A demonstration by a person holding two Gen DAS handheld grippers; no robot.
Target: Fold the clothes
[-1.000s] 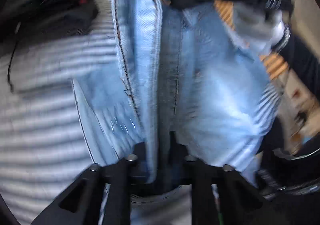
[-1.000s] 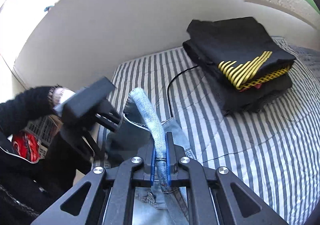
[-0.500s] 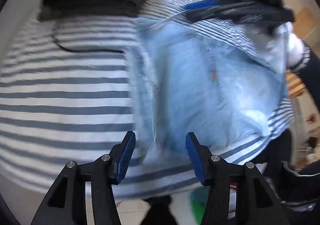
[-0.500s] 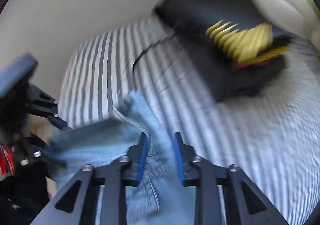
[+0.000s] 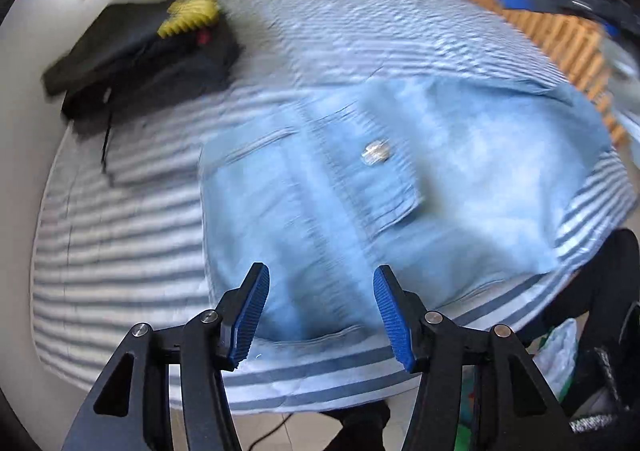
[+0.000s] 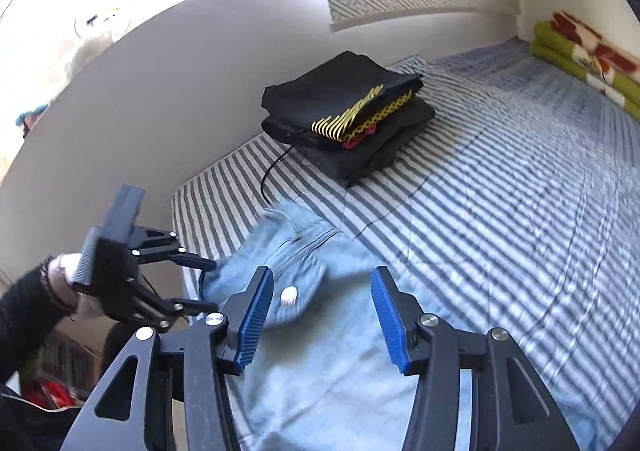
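Light blue jeans (image 5: 320, 187) lie spread flat on the striped bed (image 5: 120, 219), with a metal button (image 5: 376, 151) showing near the waist. My left gripper (image 5: 322, 311) hovers open above the jeans' near edge, nothing between its blue pads. In the right wrist view the jeans (image 6: 340, 371) lie under my right gripper (image 6: 322, 315), whose jaws are opening with nothing pressed between them. The left gripper (image 6: 215, 283) shows at the jeans' left end, held by a hand in a dark sleeve. The right gripper (image 5: 560, 13) is a blur at the top right.
A stack of folded black clothes with yellow print (image 6: 344, 111) sits near the wall, a black cable (image 6: 272, 171) trailing from it. A green patterned blanket (image 6: 580, 55) lies at the bed's far end. A wooden slatted frame (image 5: 560, 35) stands beside the bed.
Both grippers were shut on the jeans' waistband and have let go and opened. The jeans dropped flat onto the bed. Both grippers pulled back and up from the cloth.
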